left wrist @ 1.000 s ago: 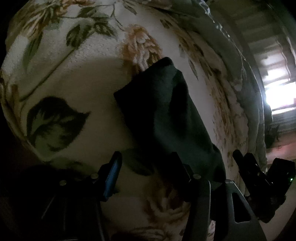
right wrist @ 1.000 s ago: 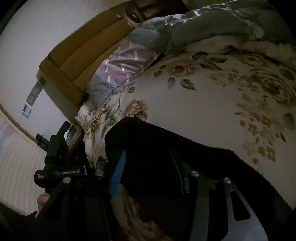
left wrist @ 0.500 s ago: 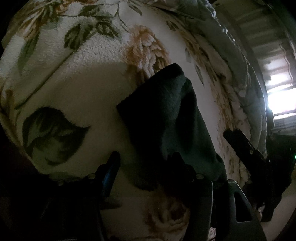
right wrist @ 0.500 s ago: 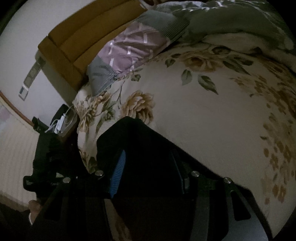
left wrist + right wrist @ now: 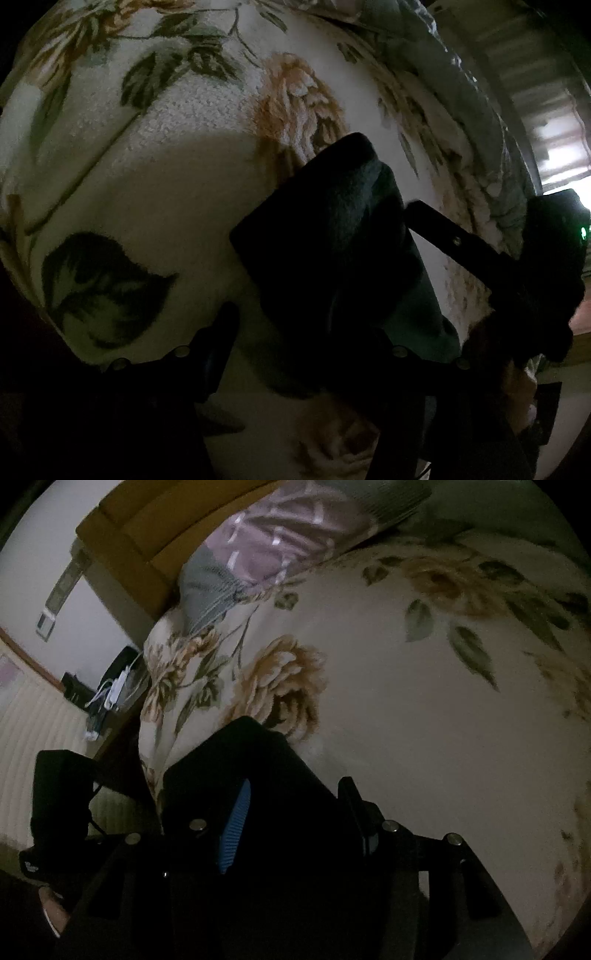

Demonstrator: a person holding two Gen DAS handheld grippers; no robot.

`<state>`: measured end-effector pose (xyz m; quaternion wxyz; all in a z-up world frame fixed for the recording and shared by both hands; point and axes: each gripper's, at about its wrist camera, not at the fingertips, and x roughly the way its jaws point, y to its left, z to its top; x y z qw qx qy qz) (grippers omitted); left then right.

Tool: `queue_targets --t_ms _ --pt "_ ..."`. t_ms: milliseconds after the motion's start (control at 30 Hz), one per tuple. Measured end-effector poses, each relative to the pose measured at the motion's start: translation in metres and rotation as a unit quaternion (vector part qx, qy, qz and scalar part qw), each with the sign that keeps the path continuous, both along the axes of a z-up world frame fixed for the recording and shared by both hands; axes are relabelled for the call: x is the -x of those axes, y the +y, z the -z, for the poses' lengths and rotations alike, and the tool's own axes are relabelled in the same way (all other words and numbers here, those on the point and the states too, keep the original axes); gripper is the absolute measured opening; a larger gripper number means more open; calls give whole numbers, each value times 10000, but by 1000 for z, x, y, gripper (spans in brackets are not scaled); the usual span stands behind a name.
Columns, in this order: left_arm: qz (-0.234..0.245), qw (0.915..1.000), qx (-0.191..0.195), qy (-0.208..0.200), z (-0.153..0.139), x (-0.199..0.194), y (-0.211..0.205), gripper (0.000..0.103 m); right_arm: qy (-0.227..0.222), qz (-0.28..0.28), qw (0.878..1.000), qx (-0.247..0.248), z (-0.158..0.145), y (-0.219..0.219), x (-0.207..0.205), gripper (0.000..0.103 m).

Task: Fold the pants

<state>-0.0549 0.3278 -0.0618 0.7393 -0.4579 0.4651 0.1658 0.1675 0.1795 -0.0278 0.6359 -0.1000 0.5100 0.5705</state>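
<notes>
Where the dark pants [image 5: 332, 236] lie on the floral bedspread [image 5: 177, 192], they form a folded, roughly rectangular bundle with one rounded corner pointing toward a tan rose print. Left wrist view: the left gripper [image 5: 306, 343] sits low over the near end of the pants; its jaws stand spread apart, one finger [image 5: 221, 332] over bare bedspread beside the pants, the other lost in shadow against the dark cloth, so whether any fabric is pinched cannot be told. Beyond the far edge of the pants, the right gripper [image 5: 480, 258] reaches in, one dark finger lying close along that edge. Right wrist view: the pants [image 5: 240, 760] fill the space between the right gripper's [image 5: 295, 819] jaws, which stand apart with a blue-ribbed pad [image 5: 234, 830] on one finger and cloth running between and beneath both; a firm grip is not shown. Beyond the pants, the bedspread [image 5: 424, 720] extends to a lilac and grey pillow [image 5: 258, 546] resting against an ochre headboard [image 5: 140, 535]. Beside the pants, off the bed's edge, the left gripper [image 5: 59, 805] appears as a dark block.
</notes>
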Motion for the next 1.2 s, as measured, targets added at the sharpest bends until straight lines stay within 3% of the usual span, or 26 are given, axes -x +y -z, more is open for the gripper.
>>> queue_targets --t_ms 233,300,333,433,600,900,1200 --pt "1 9999 -80 80 1 -7 0 60 65 -506 9980 361 25 30 4 60" --pt "13 9998 -156 105 0 -8 -1 59 77 -517 9981 312 26 29 5 55" --pt "33 9996 -246 147 -1 -9 -2 55 109 -520 9982 268 25 28 6 43" --pt "165 9982 -543 184 -5 -14 -6 33 96 -513 9985 163 20 20 8 26" --pt "247 9988 -420 31 -14 -16 -8 16 -72 -405 9991 -54 0 3 15 20" --pt "683 9934 -789 -479 -75 -24 -43 13 -167 92 9968 -776 -52 -58 16 19" --pt "1458 9770 -1126 -1074 -134 -40 -113 13 -269 755 9860 -1465 -95 -150 14 19"
